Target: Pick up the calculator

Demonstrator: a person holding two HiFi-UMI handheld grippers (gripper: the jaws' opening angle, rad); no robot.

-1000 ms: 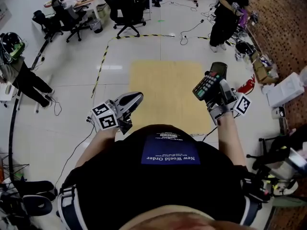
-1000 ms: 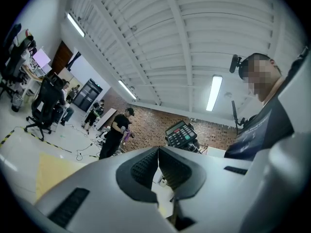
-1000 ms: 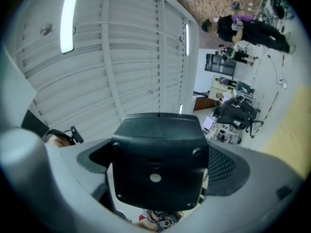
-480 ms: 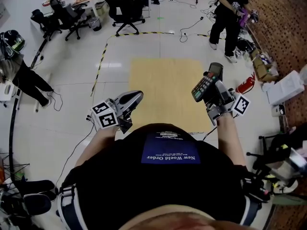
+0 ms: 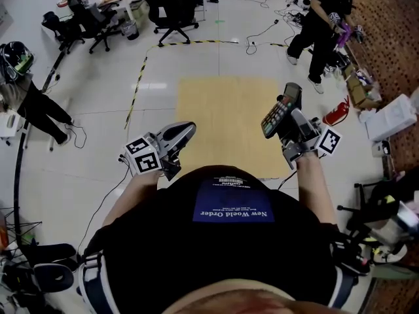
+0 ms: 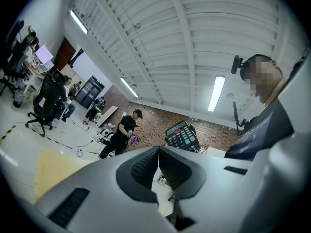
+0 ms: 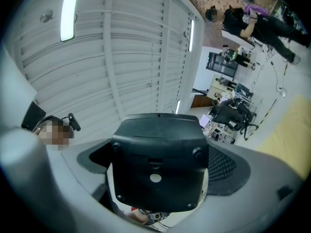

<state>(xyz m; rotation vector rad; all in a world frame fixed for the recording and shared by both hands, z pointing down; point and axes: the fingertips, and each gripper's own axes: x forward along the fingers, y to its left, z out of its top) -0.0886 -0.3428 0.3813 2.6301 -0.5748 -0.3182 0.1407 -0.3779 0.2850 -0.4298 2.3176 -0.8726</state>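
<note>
Holding: the right claw [image 5: 292, 120] is clenched on the calculator [image 5: 280, 114], with a jaw pressed to either side of it.
Calculator: lifted in the air at the person's right, off every surface. It sticks up and forward out of the claw, tilted, with its keys turned toward the head camera.
Right gripper view: the calculator's black back fills the gap between the jaws, with small feet at its corners and a round pale mark near the middle.
Left claw [image 5: 185, 131]: closed on nothing, its ribbed pads meeting at the tips. It is held low at the person's left, well apart from the calculator.
Left gripper view: the calculator shows beyond the closed jaws, display and keys facing that camera, with one red key and one green key among the dark ones.
Cubes: the left cube [image 5: 144, 157] sits at the back of the left claw, the right cube [image 5: 329, 142] at the back of the right claw.
Tan panel [image 5: 222, 120]: a rectangle ahead of the person, between the two claws in the head view. The calculator overlaps its right edge there.
Floor [image 5: 98, 129]: pale and glossy, with striped tape [image 5: 139, 84] left of the panel and cables scattered about.
Background: office chairs [image 5: 173, 8] stand at the far end, a bystander [image 5: 322, 25] in black is near a brick wall [image 5: 386, 38], and another person [image 5: 29, 103] is at the left edge.
</note>
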